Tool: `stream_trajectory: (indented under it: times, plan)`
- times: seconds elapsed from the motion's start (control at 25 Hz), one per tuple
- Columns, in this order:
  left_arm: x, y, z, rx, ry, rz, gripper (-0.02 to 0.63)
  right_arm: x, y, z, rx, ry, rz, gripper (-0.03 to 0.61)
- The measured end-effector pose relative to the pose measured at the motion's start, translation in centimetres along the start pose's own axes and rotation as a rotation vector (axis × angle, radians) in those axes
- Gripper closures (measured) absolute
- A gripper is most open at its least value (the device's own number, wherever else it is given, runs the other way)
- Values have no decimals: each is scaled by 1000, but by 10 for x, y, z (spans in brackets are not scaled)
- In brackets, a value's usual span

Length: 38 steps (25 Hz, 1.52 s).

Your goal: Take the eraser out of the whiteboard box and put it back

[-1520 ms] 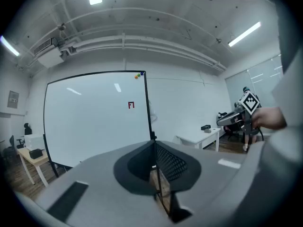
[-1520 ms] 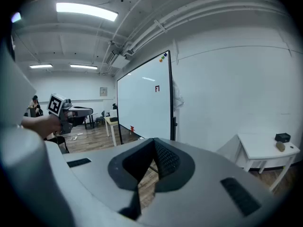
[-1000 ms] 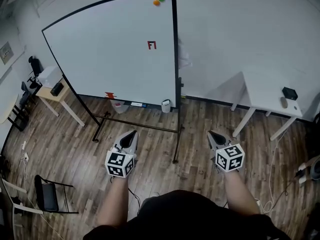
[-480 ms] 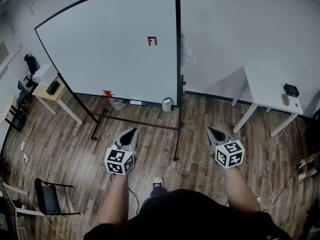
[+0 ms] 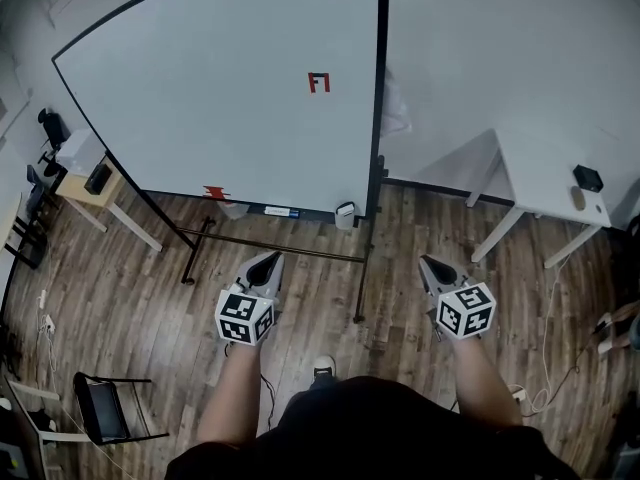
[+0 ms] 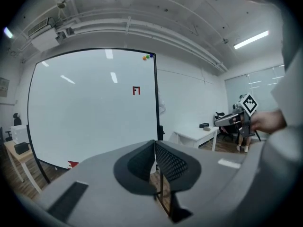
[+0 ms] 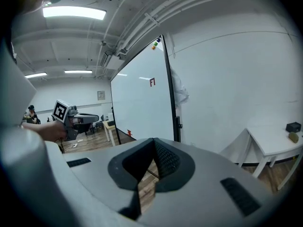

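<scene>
Close in front of the person, the left gripper and the right gripper are both clenched on nothing and point toward twelve o'clock. The task looks not yet begun: taking out and putting back are both left to do. Farther on, at twelve o'clock, a small white box sits at the lower right corner of the whiteboard. I suppose the eraser is inside, but it is too small to make out.

Both forearms reached forward; the left hand-held gripper and right hand-held gripper were closed and empty.
</scene>
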<state>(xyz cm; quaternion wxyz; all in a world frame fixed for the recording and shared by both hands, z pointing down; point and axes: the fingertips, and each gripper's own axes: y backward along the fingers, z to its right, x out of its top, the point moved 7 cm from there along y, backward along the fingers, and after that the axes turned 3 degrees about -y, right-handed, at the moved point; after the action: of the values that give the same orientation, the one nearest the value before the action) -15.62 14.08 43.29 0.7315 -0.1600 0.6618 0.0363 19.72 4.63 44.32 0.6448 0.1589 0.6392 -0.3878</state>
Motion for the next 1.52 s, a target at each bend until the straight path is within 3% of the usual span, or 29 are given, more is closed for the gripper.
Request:
stream_trajectory:
  times: [1.0, 1.52]
  plan:
    - [-6, -78, -125, -126, 13, 18, 600, 39, -120, -27, -55, -38, -1, 583]
    - [-4, -110, -154, -208, 3, 39, 600, 46, -141, -35, -120, -39, 6, 583]
